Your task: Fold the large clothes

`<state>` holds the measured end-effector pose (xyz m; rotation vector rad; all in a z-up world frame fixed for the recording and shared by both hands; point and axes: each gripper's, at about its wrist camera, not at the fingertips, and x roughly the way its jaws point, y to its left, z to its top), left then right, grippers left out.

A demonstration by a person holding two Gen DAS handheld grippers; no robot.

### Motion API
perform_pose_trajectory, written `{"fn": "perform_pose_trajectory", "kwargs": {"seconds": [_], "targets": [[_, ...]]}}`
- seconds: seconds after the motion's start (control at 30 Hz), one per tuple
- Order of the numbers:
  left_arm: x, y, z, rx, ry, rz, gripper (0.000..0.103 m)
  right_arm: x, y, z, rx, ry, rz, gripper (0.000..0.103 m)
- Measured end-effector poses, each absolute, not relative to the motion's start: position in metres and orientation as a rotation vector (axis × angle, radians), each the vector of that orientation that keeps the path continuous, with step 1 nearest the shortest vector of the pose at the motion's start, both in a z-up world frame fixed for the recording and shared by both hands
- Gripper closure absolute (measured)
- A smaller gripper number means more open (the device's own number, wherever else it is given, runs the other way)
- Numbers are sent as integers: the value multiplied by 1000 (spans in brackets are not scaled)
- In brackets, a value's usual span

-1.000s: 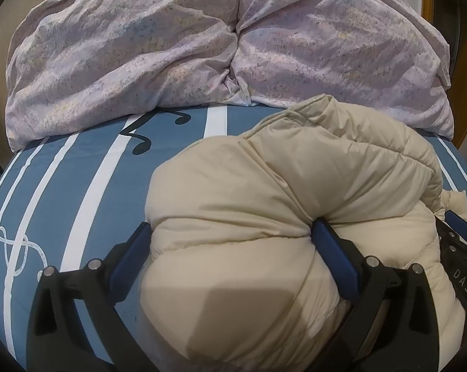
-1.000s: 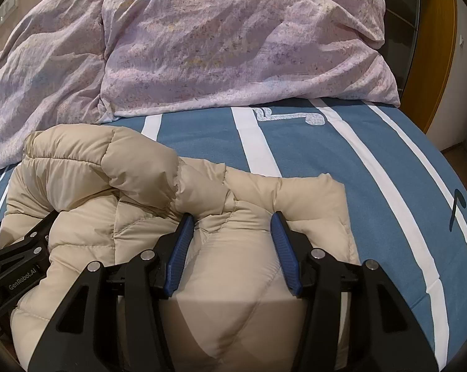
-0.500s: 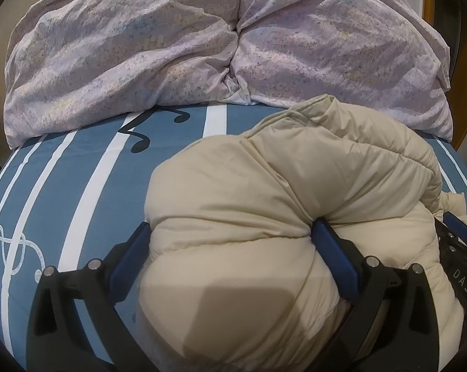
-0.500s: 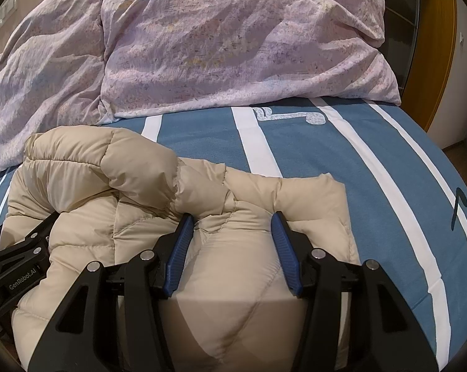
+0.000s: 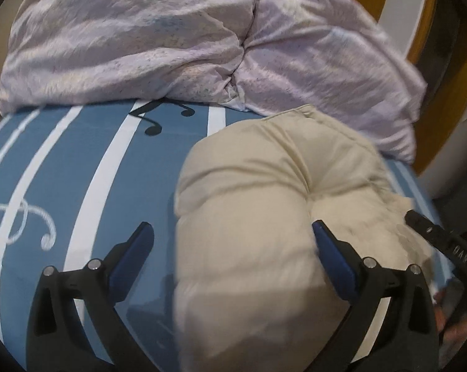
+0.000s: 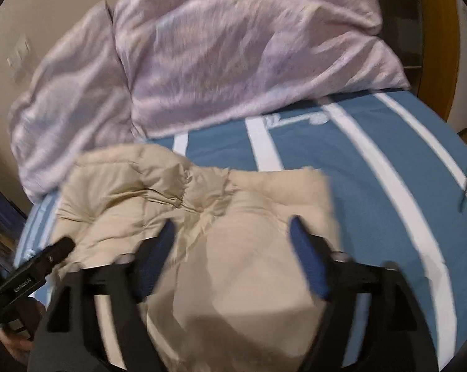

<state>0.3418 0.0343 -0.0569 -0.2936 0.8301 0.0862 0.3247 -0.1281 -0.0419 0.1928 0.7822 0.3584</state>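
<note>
Left claw [image 5: 230, 248]: spread wide. The jacket [image 5: 264, 217] bulges up between the fingers, snug against the right-hand finger [image 5: 332, 257] with a gap of sheet showing on the other side. Pretty sure it isn't pinching anything.

Right claw [image 6: 231, 241]: also spread, fingers on either side of a flat bit of the jacket [image 6: 233, 232]. Picture's smeared, so I can't tell if the pads actually touch the fabric.

Jacket, where it is: beige puffy thing, folded into a fat bundle on the striped blue sheet [image 5: 78, 161]. Everything below is relative to the jacket.

Jacket vs claws: it sits right in front of and under both claws, running away from them. The left claw is over the thick rolled end, the right claw over the flatter end with the straight edge.

Long axis: looks to run side to side between the two claws, so my guess is the next fold or tidy-up works across that line. Both claws look equally near, no clear winner.

Other claw: each one pokes into the other's view at the jacket's near corner.

Sheet: bare on both sides of the jacket and beyond it, music notes [image 5: 154, 121] printed on it.

Far side: a rumpled lilac duvet [image 5: 140, 37] heaped past the jacket, close to its far rolled edge.
</note>
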Motion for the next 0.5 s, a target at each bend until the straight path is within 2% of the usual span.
{"fn": "perform_pose_trajectory", "kwargs": {"seconds": [0.03,0.23,0.5], "targets": [[332,41,-56,-315,829,63,3,316,-138,-36,195,768,356,2],[308,64,-66,-420,878,-6,3,312,-169,-53,300,913,426,1],[318,68,-86,-562,936,-86,3,328,-171,-87,440,1039,521,1]]}}
